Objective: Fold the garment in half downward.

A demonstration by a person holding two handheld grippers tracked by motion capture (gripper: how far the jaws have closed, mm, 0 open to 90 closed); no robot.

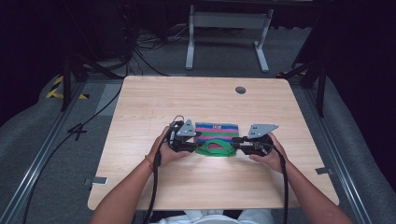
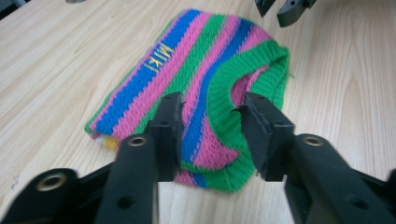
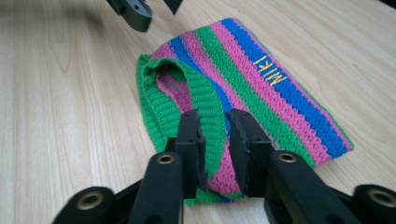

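Pale wood table (image 1: pixel 154 100) (dark curtained room).

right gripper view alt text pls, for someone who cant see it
A striped knitted hat in pink, green and blue lies on a wooden table, its green ribbed brim open toward the camera. The right hand-held gripper has its jaws close together around the brim. The left hand-held gripper shows at top.

Yellow stitched letters "MIKI" (image 2: pixel 158 57) on blue stripe of knit pouch (image 2: pixel 196 84). Same "MIKI" (image 3: pixel 270 70) readable in right gripper view, on pouch's blue stripe, well away from pouch's green rim. In high view lettering on pouch too small to read.
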